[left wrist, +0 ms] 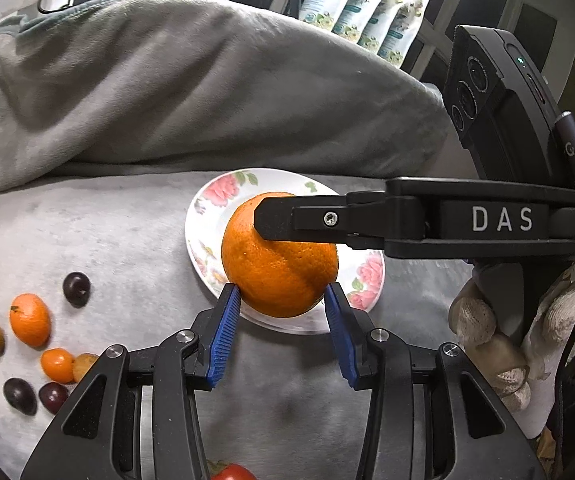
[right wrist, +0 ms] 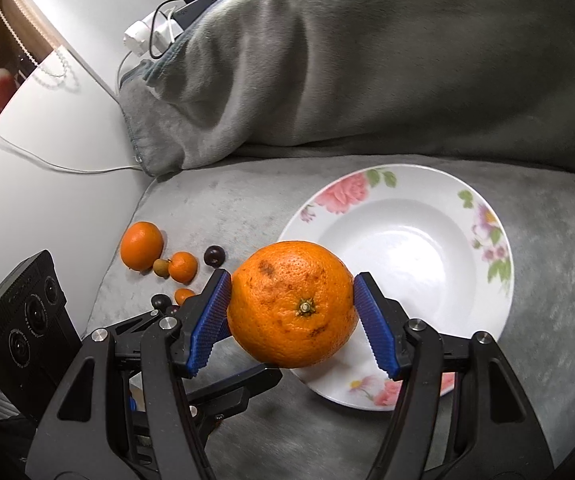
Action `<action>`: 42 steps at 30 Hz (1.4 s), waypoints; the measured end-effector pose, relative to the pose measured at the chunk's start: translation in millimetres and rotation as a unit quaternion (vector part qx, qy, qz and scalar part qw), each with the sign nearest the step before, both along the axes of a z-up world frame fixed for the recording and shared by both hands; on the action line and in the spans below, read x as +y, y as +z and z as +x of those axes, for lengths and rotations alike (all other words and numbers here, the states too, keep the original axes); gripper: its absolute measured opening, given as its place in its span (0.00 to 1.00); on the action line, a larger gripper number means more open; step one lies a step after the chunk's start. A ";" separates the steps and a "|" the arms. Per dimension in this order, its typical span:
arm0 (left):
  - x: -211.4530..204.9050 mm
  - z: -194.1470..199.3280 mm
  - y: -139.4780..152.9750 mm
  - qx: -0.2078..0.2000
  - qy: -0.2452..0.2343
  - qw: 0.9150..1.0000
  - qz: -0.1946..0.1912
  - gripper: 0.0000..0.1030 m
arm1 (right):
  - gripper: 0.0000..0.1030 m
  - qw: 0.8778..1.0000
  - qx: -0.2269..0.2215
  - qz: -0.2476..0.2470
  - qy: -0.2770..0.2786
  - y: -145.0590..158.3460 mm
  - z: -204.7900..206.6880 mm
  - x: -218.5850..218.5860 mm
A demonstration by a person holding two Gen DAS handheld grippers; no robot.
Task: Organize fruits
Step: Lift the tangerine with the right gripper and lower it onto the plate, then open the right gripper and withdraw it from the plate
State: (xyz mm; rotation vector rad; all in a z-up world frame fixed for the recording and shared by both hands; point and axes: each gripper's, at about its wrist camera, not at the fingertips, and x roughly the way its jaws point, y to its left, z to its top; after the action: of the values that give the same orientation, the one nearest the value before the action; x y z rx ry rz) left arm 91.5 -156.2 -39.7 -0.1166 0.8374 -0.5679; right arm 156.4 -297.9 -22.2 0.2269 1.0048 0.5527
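The right tongs (right wrist: 291, 312) clamp the large, round, dimpled orange (right wrist: 292, 304) between their blue ribbed pads and hold it over the near rim of the white, flower-printed ceramic plate (right wrist: 483, 216). The left tongs (left wrist: 282, 322) stand partly open and empty beside it. Farther off, small tangerines (right wrist: 142, 245) and dark plums (right wrist: 214, 256) lie on the grey plush sofa cushion (right wrist: 207, 208); released this near the edge, I judge the orange could roll off the plate.
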 end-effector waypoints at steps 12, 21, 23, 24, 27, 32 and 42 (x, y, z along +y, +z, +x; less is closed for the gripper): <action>6.8 -12.6 11.9 -0.022 0.002 1.000 0.009 0.41 | 0.65 0.997 -0.052 -0.005 -0.056 21.8 -22.1 -32.7; 24.2 -28.7 19.5 -0.030 0.016 0.999 0.014 0.42 | 0.72 0.993 -0.082 -0.022 -0.087 29.1 -50.5 -43.2; 27.5 -31.4 21.4 -0.037 0.023 0.999 0.015 0.42 | 0.77 0.991 -0.091 -0.028 -0.094 30.7 -56.5 -43.2; 31.6 -33.8 22.5 -0.039 0.025 0.999 0.015 0.45 | 0.80 0.990 -0.097 -0.032 -0.098 31.9 -60.4 -43.3; 41.2 -40.3 23.8 -0.047 0.033 0.998 0.021 0.49 | 0.80 0.987 -0.112 -0.042 -0.103 37.2 -71.7 -41.5; 61.1 -47.2 27.5 -0.056 0.051 0.997 0.026 0.49 | 0.81 0.982 -0.142 -0.061 -0.110 44.9 -87.9 -35.9; 117.6 -64.1 28.7 -0.092 0.100 0.990 0.033 0.49 | 0.81 0.974 -0.187 -0.091 -0.087 45.9 -109.2 -3.0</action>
State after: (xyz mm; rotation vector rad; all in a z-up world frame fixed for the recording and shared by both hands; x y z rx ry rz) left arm 27.4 -38.6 -11.1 -0.0848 0.6562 -0.3564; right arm 47.3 -301.0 23.7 0.0416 0.6557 0.3246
